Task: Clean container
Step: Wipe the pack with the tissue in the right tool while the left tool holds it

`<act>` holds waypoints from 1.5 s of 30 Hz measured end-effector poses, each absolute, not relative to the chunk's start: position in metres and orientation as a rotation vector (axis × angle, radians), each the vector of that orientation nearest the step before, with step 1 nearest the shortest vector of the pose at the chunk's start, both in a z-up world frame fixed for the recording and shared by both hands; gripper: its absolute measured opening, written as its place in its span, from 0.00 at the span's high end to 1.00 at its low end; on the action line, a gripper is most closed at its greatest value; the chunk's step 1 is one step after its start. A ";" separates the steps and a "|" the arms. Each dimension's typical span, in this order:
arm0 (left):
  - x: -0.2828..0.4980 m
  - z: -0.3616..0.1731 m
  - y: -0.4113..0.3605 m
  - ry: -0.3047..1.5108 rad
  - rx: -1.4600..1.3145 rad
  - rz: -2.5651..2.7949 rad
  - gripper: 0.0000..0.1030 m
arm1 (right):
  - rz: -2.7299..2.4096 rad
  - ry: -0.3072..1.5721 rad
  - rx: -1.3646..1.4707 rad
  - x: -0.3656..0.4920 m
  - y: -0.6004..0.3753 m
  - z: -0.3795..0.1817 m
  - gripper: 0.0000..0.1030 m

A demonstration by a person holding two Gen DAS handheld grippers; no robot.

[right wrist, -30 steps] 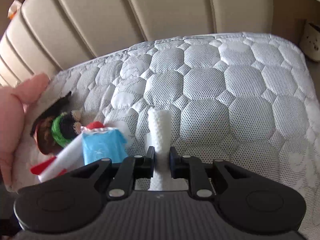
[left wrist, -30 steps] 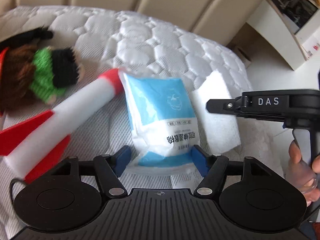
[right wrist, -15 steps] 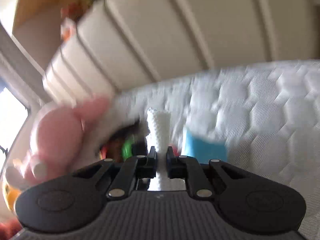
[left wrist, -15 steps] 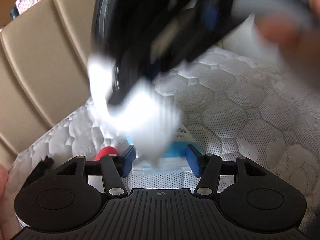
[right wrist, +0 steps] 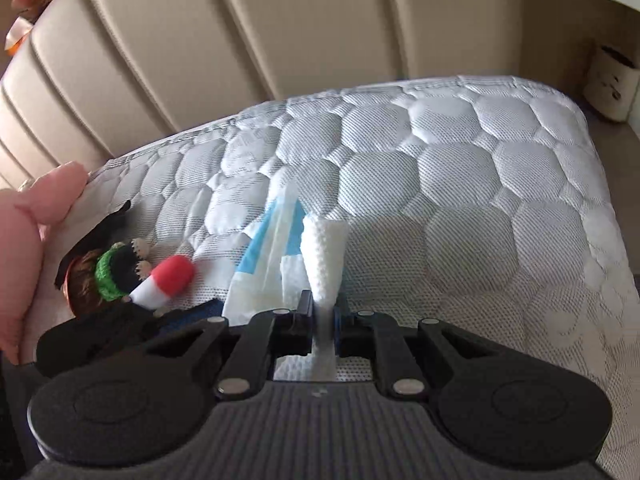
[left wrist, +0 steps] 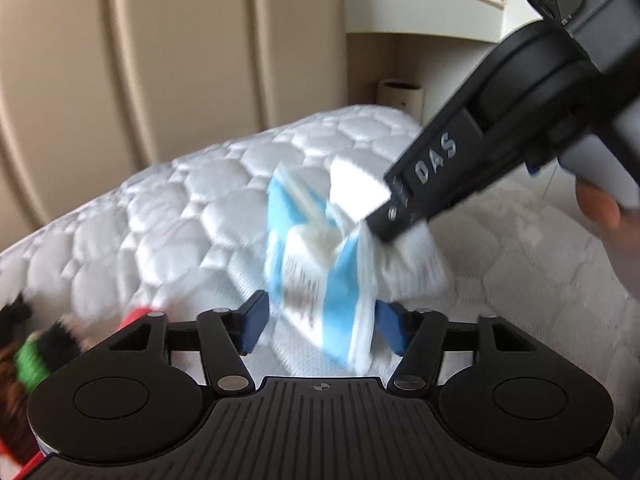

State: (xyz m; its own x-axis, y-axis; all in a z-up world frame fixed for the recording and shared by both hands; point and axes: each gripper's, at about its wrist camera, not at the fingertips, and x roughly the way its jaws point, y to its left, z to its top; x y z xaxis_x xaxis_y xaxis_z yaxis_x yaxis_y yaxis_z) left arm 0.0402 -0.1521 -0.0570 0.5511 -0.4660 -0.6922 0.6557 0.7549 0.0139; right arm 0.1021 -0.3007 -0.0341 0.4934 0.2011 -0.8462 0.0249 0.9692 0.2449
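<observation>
The right gripper (right wrist: 322, 314) is nearly closed, its jaws pinching a folded white wipe (right wrist: 325, 258) that stands up straight ahead of the fingertips. The left gripper (left wrist: 318, 322) has its blue pads either side of a blue-and-white packet (left wrist: 316, 268) and its jaws are closing on it; the packet is blurred, and whether both pads already press it I cannot tell for sure, though it stands tilted up off the quilted mattress (right wrist: 460, 168) between them. From the left claw, the right gripper's black body comes in from above right, its wipe touching the packet's upper edge. This looks like the wiping step, the packet being the thing cleaned. Next, the left claw must steady the packet while the wipe is drawn across its face. Left of both claws lie a red-and-white plush (right wrist: 168, 276) and a green knitted toy (right wrist: 114, 270), clear of the work.
</observation>
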 end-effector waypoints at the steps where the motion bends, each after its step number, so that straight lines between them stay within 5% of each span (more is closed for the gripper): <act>1: 0.041 -0.057 -0.155 0.727 0.281 -0.686 0.48 | 0.099 1.057 0.234 0.102 -0.302 -0.036 0.87; 7: 0.033 -0.061 -0.154 0.684 0.328 -0.731 0.49 | -0.004 1.085 0.211 0.110 -0.317 -0.046 0.87; 15: 0.023 -0.056 -0.166 0.677 0.372 -0.816 0.48 | 0.133 0.755 0.327 0.087 -0.324 0.017 0.88; 18: 0.017 -0.055 -0.168 0.705 0.354 -0.839 0.45 | 0.231 0.835 0.314 0.092 -0.310 0.010 0.88; 23: 0.024 -0.054 -0.152 0.821 0.174 -0.819 0.24 | 0.062 1.035 0.183 0.097 -0.310 -0.026 0.88; 33: 0.060 -0.067 -0.155 0.945 -0.149 -0.777 0.10 | -0.111 1.112 0.302 0.090 -0.347 -0.030 0.83; 35: 0.061 -0.076 -0.168 0.957 -0.124 -0.774 0.10 | -0.102 1.118 0.337 0.090 -0.350 -0.033 0.83; 36: 0.060 -0.081 -0.173 0.965 -0.120 -0.765 0.17 | -0.097 1.124 0.352 0.088 -0.350 -0.034 0.83; 37: 0.060 -0.086 -0.175 0.964 -0.124 -0.760 0.34 | -0.092 1.128 0.367 0.086 -0.350 -0.034 0.83; 39: 0.058 -0.084 -0.175 0.929 -0.097 -0.772 0.46 | -0.077 1.126 0.399 0.085 -0.352 -0.035 0.84; 45: 0.019 -0.041 -0.181 0.573 0.618 -0.740 0.50 | 0.052 1.021 0.487 0.086 -0.348 -0.022 0.88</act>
